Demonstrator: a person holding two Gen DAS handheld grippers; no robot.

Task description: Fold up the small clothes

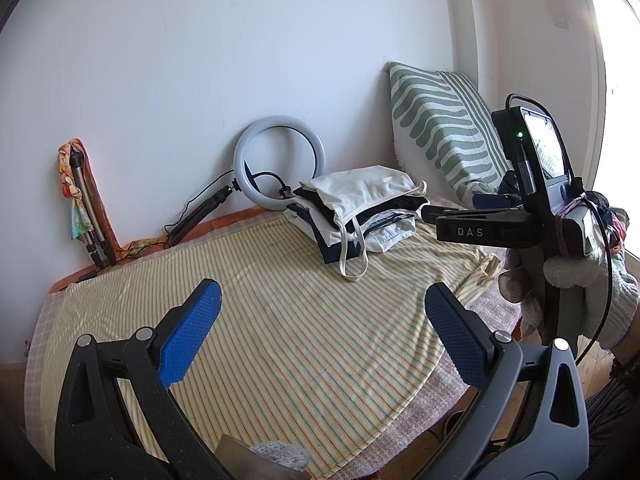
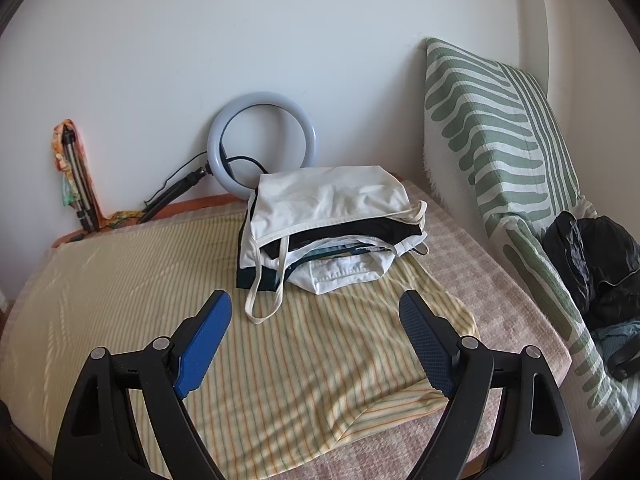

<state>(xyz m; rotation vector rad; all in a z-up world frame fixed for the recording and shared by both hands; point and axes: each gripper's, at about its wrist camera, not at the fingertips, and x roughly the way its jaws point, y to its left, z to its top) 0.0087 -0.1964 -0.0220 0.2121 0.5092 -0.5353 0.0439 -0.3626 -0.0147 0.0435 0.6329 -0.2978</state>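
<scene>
A: How do the jaws stand, seen from the left wrist?

B: The left gripper (image 1: 322,300) is spread wide with nothing between its blue pads (image 1: 190,334), above the striped cloth (image 1: 280,312) on the bed (image 1: 496,308). The right gripper (image 1: 460,222) comes in from the right; a phone (image 1: 546,152) is strapped to it and a gloved hand (image 1: 572,300) holds it. Its tips are hard to make out against the stack.

A: And the clothes?

B: A folded stack of clothes (image 1: 358,210) sits at the far side of the cloth, a white strap (image 1: 354,256) hanging off its front. Behind it a ring light (image 1: 279,164) leans on the wall, partly hidden. The striped pillow (image 1: 440,128) is half covered by the phone.

A: The right wrist view?

B: The right gripper (image 2: 316,314) is likewise released and empty, short of the stack of clothes (image 2: 332,224). The strap (image 2: 266,300) trails toward the left pad (image 2: 204,344). A tripod (image 2: 76,176) stands far left, wrapped in cloth. Beside the pillow (image 2: 500,128), a dark bundle (image 2: 592,256) is cut off at the edge.
</scene>
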